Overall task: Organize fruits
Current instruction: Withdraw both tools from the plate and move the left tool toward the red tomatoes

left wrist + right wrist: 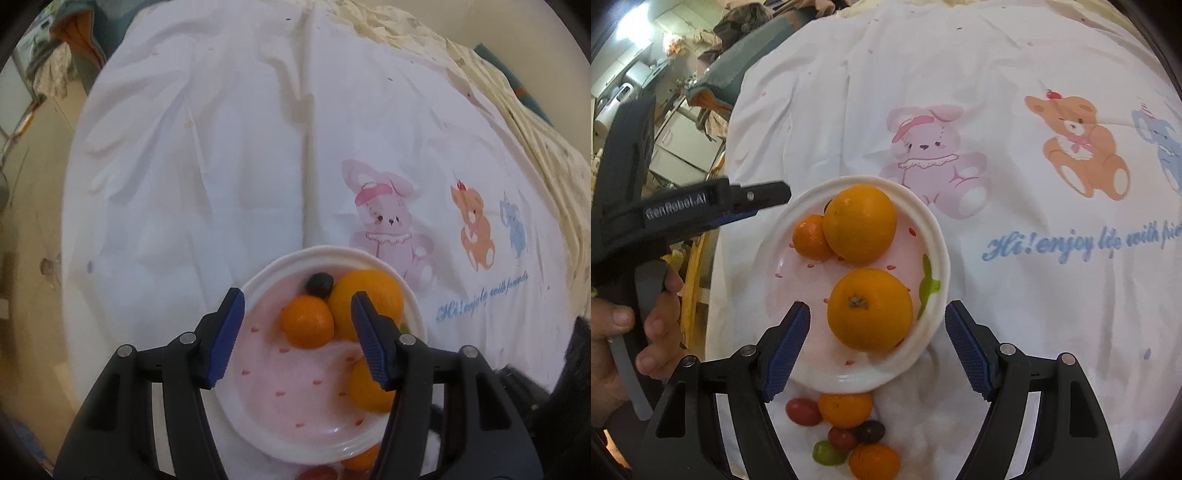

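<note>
A pink-and-white plate [938, 236] on the white cartoon-printed cloth [1015, 295] holds two oranges [870, 308], a mandarin [810, 236] and a dark grape [319, 284] at its 12 o'clock edge. Loose small fruits [844, 410] lie at its 6 o'clock. The left gripper [297, 328] and right gripper [877, 349] hover with jaws spread, holding nothing.

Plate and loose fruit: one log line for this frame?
plate: three oranges, one dark fruit | pile off plate, near edge | left gripper: jaws open, empty | right gripper: jaws open, empty
</note>
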